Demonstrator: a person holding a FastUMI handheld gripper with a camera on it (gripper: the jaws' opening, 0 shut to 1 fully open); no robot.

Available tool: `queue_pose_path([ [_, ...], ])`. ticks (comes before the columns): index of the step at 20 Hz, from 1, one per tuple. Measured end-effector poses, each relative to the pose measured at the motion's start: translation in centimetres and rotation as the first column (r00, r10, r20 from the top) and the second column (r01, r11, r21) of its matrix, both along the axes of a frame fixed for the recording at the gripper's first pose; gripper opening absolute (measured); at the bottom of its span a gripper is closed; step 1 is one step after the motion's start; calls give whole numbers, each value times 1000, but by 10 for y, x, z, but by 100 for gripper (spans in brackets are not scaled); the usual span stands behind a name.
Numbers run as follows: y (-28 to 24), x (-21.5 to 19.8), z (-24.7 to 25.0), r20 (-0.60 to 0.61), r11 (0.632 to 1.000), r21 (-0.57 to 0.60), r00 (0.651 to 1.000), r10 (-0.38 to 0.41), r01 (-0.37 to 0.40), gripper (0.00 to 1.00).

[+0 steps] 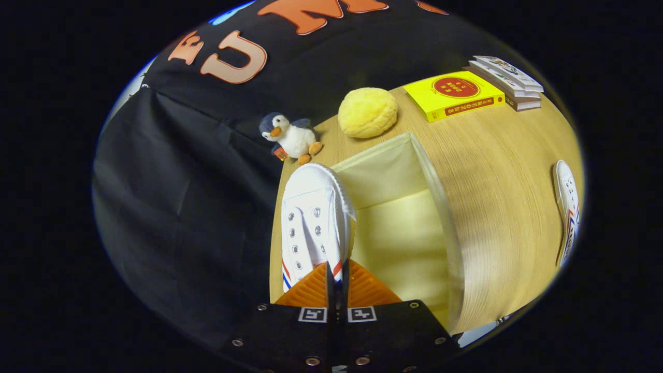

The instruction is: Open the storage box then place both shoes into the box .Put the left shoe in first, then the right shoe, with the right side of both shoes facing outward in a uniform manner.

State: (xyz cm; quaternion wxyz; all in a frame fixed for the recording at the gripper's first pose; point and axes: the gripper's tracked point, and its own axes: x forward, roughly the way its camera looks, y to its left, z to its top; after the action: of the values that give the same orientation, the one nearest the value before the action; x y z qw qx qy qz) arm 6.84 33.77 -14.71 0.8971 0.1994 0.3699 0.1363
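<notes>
My gripper (336, 272) is shut on a white canvas shoe (311, 217), both fingers pinching its collar. The shoe has metal eyelets and red and blue stripes on its side, and its toe points away from me. It hangs over the near-left edge of the open storage box (445, 217), whose pale yellow fabric inside shows just to the right of the shoe. The box stands on a wooden table (497, 171). A second white shoe (567, 207) with the same stripes lies on the table far to the right of the box.
A plush penguin (290, 137) and a yellow round plush (368, 111) sit beyond the box at the table's far edge. A yellow book (453, 93) and a small stack of books (510, 83) lie further right. Black cloth hangs left of the table.
</notes>
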Motion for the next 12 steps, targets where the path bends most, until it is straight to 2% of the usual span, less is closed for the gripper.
queue_pose_path([
  [8,18,19,-46,-85,998,-44,996,-36,33,1],
  [10,22,20,-45,-86,999,-44,996,-17,14,5],
  [12,25,23,-32,-45,1000,-21,999,-12,11,29],
])
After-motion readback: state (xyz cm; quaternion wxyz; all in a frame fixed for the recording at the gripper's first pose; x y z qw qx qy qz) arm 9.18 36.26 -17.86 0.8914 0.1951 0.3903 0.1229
